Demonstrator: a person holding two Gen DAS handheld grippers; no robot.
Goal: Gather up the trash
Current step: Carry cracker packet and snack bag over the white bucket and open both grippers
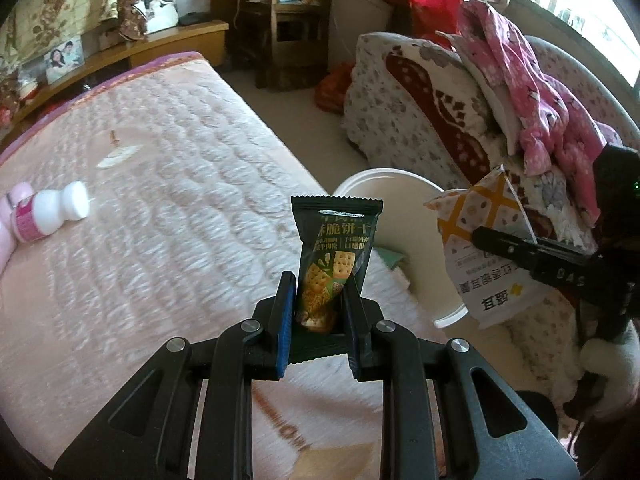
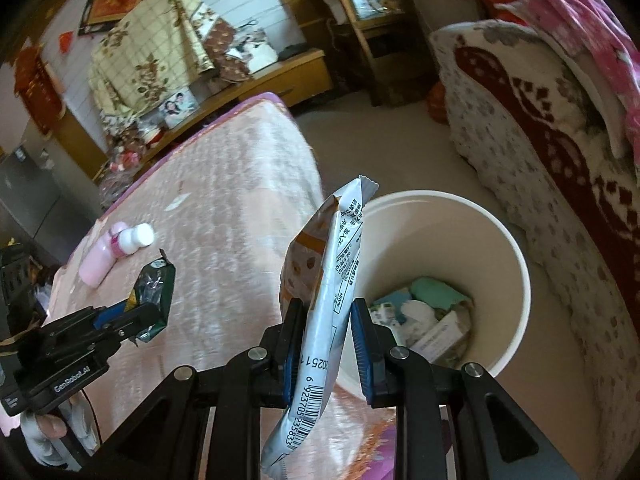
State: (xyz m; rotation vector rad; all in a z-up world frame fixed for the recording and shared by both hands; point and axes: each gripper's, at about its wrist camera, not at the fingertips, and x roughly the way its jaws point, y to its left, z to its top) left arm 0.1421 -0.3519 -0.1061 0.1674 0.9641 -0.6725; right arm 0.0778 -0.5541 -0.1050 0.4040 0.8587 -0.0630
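Observation:
My left gripper [image 1: 318, 294] is shut on a dark green cracker packet [image 1: 334, 252] and holds it upright above the bed's edge; it also shows in the right wrist view [image 2: 154, 300]. My right gripper [image 2: 325, 316] is shut on a white and orange snack wrapper [image 2: 324, 280], seen in the left wrist view [image 1: 484, 248] too, beside the rim of a white trash bin [image 2: 516, 264] that holds several scraps. The bin [image 1: 384, 184] stands on the floor between the bed and the sofa.
A pink-labelled white bottle [image 1: 48, 212] and a small scrap [image 1: 114, 158] lie on the pink quilted bed [image 1: 160, 240]. A sofa with floral covers and pink clothing [image 1: 532, 112] stands on the right. A wooden shelf [image 1: 288, 20] stands at the back.

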